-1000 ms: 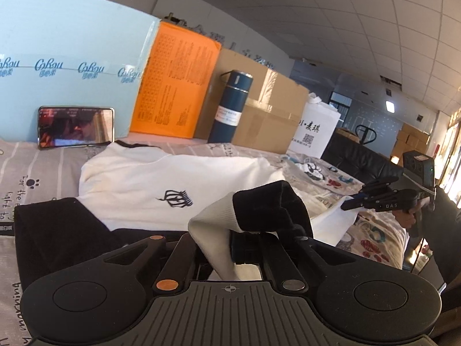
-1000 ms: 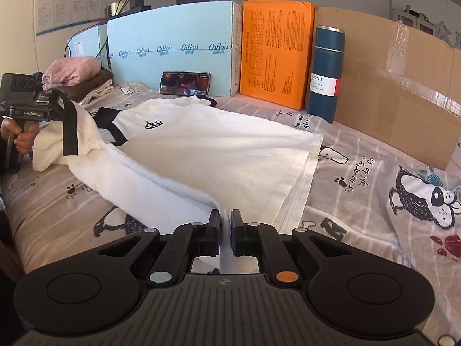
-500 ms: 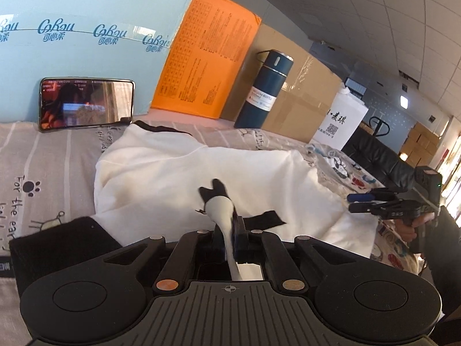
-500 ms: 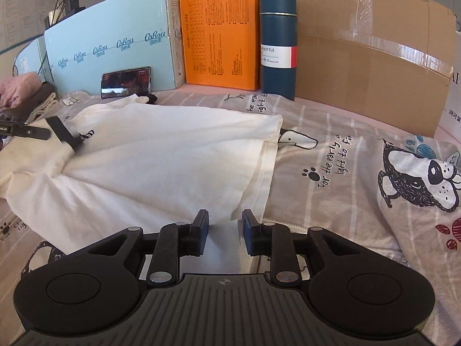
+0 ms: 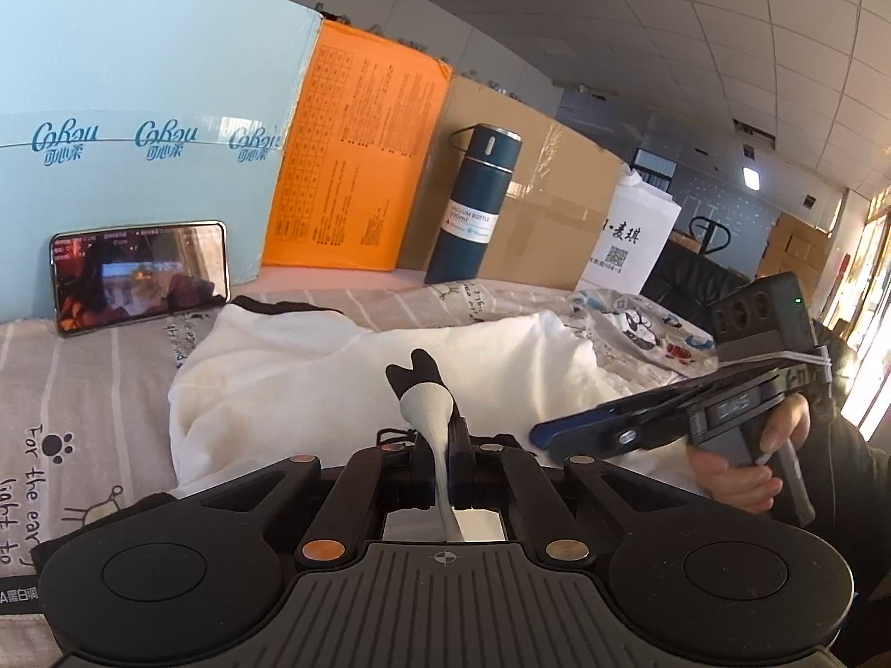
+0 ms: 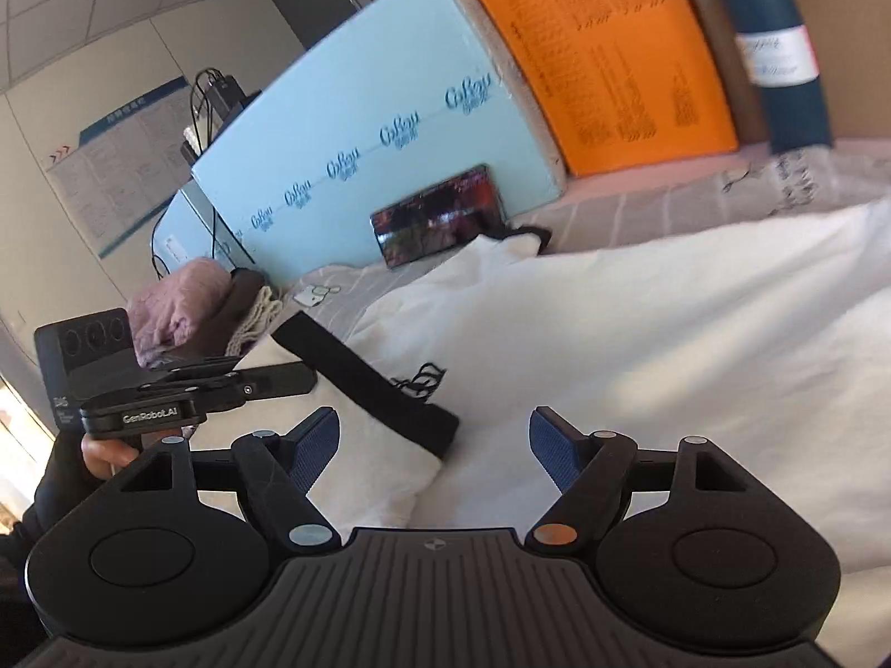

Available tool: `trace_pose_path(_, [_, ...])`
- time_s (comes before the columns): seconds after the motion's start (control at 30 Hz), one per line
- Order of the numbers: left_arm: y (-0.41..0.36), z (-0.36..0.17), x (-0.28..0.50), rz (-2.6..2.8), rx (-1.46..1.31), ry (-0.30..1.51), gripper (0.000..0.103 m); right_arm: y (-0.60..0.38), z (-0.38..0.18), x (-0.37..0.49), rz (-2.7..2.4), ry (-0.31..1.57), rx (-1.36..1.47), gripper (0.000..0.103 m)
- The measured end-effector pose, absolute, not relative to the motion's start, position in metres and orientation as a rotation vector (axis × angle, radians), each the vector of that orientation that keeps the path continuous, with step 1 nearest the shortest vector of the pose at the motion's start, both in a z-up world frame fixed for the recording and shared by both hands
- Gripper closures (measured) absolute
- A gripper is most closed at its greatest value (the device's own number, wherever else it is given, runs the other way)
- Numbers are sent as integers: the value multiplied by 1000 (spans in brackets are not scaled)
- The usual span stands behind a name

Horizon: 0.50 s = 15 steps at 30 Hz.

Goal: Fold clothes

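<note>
A white shirt (image 5: 312, 367) with black trim lies spread on the printed bedsheet (image 5: 83, 389). My left gripper (image 5: 442, 440) is shut on its sleeve, and the black cuff (image 5: 416, 374) sticks up past the fingertips. In the right wrist view that gripper (image 6: 303, 377) comes in from the left, holding the sleeve over the shirt (image 6: 640, 345) near a small crown logo (image 6: 423, 379). My right gripper (image 6: 434, 428) is opening, its blue pads (image 6: 548, 445) wide apart. The black cuff band (image 6: 384, 398) and the folded sleeve lie between the fingers, touched by neither pad. A hand (image 5: 740, 479) holds the right gripper (image 5: 543, 437) just right of my left one.
Along the back stand a phone (image 5: 139, 273), a light blue box (image 5: 139, 128), an orange box (image 5: 356, 167), a dark blue vacuum bottle (image 5: 473, 206), a cardboard box (image 5: 557, 211) and a white bag (image 5: 635, 239). A pile of pink and brown clothes (image 6: 184, 306) lies at the left.
My right gripper has let go of the shirt's hem, opened, rolled and swung left to the sleeve beside my left gripper. My left gripper brought the sleeve over the shirt's body.
</note>
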<state>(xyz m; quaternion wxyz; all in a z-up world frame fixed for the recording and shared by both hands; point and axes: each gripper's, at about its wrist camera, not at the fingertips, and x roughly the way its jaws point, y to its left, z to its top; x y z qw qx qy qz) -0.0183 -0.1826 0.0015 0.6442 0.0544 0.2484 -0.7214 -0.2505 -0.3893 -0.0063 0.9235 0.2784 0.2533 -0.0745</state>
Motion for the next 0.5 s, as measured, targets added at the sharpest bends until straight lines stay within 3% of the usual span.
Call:
trace_pose_path(0.03, [-182, 2, -18, -1645, 120, 560, 100, -385, -10, -237, -159, 544, 587, 46])
trace_pose_path(0.07, [-181, 3, -17, -1644, 113, 551, 100, -382, -11, -233, -153, 547, 571, 71])
trace_pose_path(0.13, [-183, 4, -16, -1646, 118, 545, 100, -382, -12, -231, -111, 539, 584, 94])
trace_pose_path(0.27, [-201, -3, -7, -1559, 197, 598, 99, -374, -5, -228, -207, 509, 476, 94])
trace_pose_path(0.33, [-207, -10, -4, -1504, 239, 650, 92, -375, -8, -221, -222, 542, 472, 92])
trace_pose_path(0.43, [-193, -7, 0, -1418, 204, 682, 73, -375, -11, -224, -265, 541, 470, 61])
trace_pose_path(0.5, [-165, -1, 0, -1386, 119, 717, 57, -375, -4, -240, -290, 508, 476, 56])
